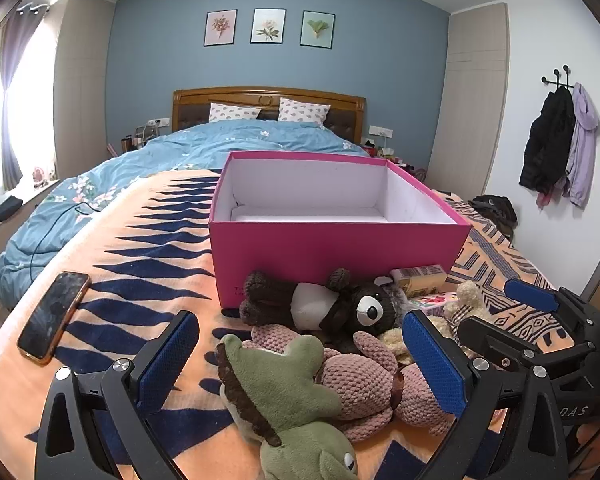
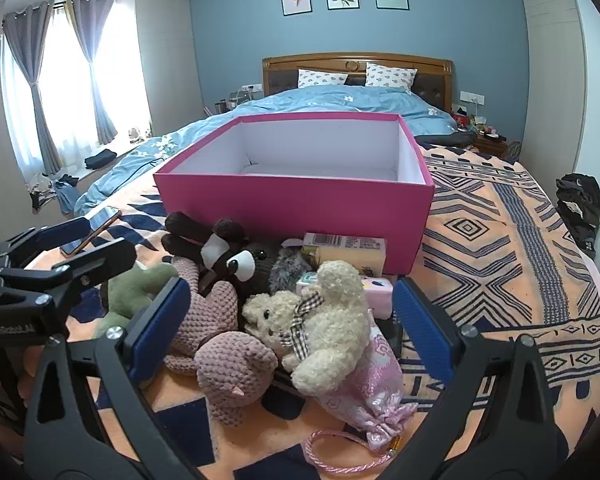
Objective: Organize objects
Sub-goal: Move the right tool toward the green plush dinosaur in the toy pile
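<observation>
An open pink box (image 1: 332,248) with a white, empty inside stands on the bed; it also shows in the right wrist view (image 2: 292,204). A heap of toys lies in front of it: a green plush (image 1: 288,396), a pink knitted plush (image 1: 364,380), a dark brown bear (image 1: 340,304), a cream bear (image 2: 320,320), a pink drawstring bag (image 2: 376,384) and a yellow carton (image 2: 348,252). My left gripper (image 1: 300,364) is open, its fingers either side of the green and pink plushes. My right gripper (image 2: 292,328) is open around the cream bear.
A phone (image 1: 54,316) lies on the orange patterned blanket (image 1: 140,256) to the left. A blue duvet (image 1: 140,160) and pillows lie beyond the box. Coats (image 1: 556,144) hang on the right wall. Clothes (image 2: 580,204) lie at the bed's right edge.
</observation>
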{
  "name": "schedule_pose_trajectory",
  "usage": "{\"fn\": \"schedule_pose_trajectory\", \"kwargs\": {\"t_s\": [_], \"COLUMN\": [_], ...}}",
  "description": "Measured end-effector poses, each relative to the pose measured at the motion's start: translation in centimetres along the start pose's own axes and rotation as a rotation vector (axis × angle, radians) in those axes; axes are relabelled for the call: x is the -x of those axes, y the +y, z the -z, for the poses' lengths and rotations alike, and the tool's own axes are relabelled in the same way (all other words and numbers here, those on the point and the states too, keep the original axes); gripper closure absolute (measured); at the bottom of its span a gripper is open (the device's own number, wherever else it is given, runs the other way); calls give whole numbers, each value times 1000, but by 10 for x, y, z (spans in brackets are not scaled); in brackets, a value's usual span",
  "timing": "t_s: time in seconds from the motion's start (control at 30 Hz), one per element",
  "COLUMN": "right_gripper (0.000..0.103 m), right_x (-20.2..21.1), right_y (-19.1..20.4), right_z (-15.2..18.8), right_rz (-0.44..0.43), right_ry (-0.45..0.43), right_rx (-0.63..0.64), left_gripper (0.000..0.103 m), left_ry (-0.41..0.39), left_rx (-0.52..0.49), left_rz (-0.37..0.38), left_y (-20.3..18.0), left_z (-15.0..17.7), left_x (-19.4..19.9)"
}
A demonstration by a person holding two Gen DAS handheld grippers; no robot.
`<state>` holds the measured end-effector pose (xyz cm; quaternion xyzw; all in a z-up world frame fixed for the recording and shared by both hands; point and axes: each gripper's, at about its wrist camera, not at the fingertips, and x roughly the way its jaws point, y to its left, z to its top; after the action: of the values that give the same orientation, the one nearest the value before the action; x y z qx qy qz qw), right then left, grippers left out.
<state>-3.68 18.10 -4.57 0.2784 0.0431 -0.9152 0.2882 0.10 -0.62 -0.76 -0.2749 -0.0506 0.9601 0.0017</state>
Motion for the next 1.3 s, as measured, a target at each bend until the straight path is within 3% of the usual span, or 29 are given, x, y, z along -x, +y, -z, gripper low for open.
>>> {"fn": "schedule_pose_trajectory", "kwargs": {"t_s": [1.3], "right_gripper": [2], "right_x": [-2], "right_y": [1], "right_z": [1], "right_rz": [-11], "right_ry": [9], "right_rx": [-1], "left_gripper": [0], "left_ry": [12], "left_rx": [32], "left_rz": [13], "left_y": [6], "left_z": [2], "left_x": [-2]}}
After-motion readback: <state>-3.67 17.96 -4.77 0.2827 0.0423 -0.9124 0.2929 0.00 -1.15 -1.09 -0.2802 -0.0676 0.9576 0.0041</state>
